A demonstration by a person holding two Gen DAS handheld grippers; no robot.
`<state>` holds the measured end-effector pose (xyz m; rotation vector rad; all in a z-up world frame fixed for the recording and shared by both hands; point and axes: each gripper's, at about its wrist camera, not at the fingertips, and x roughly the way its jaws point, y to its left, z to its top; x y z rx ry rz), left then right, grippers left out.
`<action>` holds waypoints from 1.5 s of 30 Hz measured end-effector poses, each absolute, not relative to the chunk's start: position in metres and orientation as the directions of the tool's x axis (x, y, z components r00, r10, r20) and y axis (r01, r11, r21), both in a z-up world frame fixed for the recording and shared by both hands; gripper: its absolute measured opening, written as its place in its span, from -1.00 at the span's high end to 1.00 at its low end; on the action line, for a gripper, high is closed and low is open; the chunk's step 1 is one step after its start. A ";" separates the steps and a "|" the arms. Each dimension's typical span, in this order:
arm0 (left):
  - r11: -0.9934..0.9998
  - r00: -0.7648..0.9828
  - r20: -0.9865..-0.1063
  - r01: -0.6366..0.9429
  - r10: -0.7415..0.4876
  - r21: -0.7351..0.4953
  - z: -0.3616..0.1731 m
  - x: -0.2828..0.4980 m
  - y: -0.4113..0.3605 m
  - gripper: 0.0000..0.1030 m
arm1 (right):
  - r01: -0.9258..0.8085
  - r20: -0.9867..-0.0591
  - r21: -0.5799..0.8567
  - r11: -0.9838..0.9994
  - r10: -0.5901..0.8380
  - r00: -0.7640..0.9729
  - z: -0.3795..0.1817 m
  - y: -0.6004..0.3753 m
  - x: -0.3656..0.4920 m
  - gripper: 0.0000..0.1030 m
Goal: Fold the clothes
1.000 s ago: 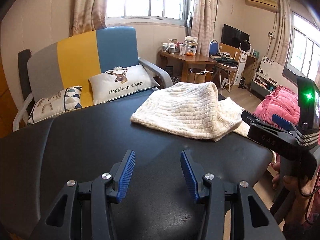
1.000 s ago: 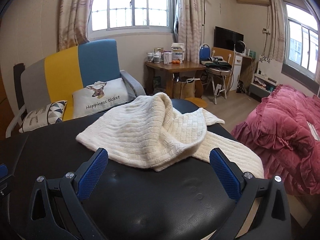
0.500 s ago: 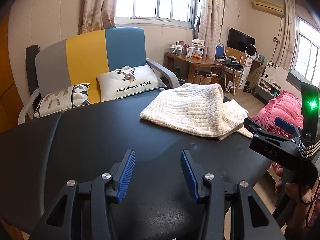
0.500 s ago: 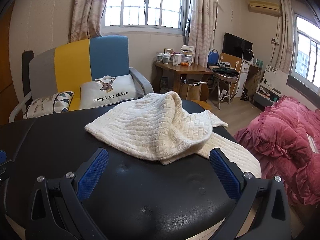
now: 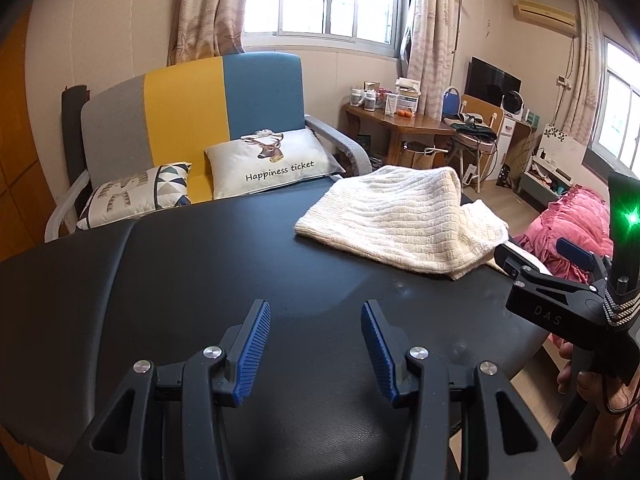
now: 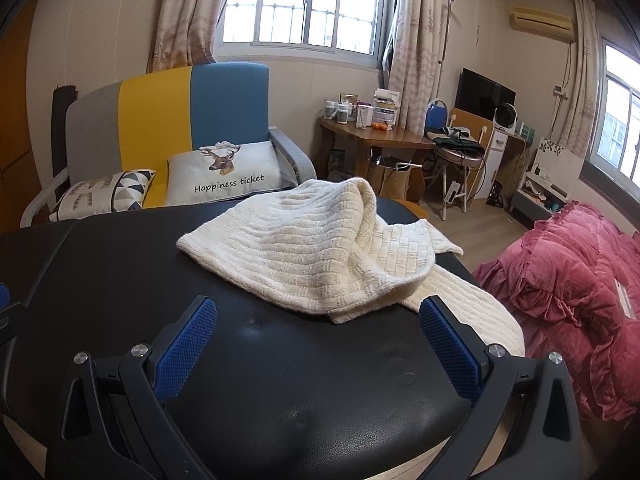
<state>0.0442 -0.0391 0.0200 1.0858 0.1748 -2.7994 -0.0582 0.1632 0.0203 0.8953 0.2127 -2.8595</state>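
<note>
With both jaws spread and empty over the worktop [image 6: 280, 380], I am approaching the rumpled sweater [image 6: 304, 252]; next I must pinch its near edge.

Cream knit garment [image 6: 320, 252], ribbed in bands, with a basket-weave block pattern on one fold. Glossy black desk [image 6: 280, 380]. Black left gripper [image 5: 316, 344] and black right gripper [image 6: 318, 340], both with blue ridged pads [image 6: 186, 344]. Grey, yellow and blue panelled sofa [image 5: 188, 104]. White deer-print cushion [image 5: 272, 160]; triangle-patterned cushion [image 5: 136, 194] in white, navy and grey. Pink ruffled bedding [image 6: 576, 280]. Beige patterned curtains [image 6: 180, 12].
</note>
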 end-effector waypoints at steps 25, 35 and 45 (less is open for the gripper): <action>-0.975 -0.667 -0.741 0.207 -0.077 -0.085 -0.037 0.025 -0.086 0.06 | 0.401 -0.711 0.254 -0.880 -0.451 -0.539 -0.051 0.141 -0.138 -1.00; -0.973 -0.628 -0.778 0.192 -0.020 -0.130 -0.069 0.005 -0.129 0.06 | 0.489 -0.785 0.254 -0.835 -0.473 -0.400 -0.078 0.067 -0.266 -1.00; -0.958 -0.618 -0.787 0.221 0.009 -0.185 -0.069 -0.055 -0.162 0.06 | 0.520 -0.912 0.131 -0.844 -0.308 -0.270 -0.131 0.037 -0.320 -1.00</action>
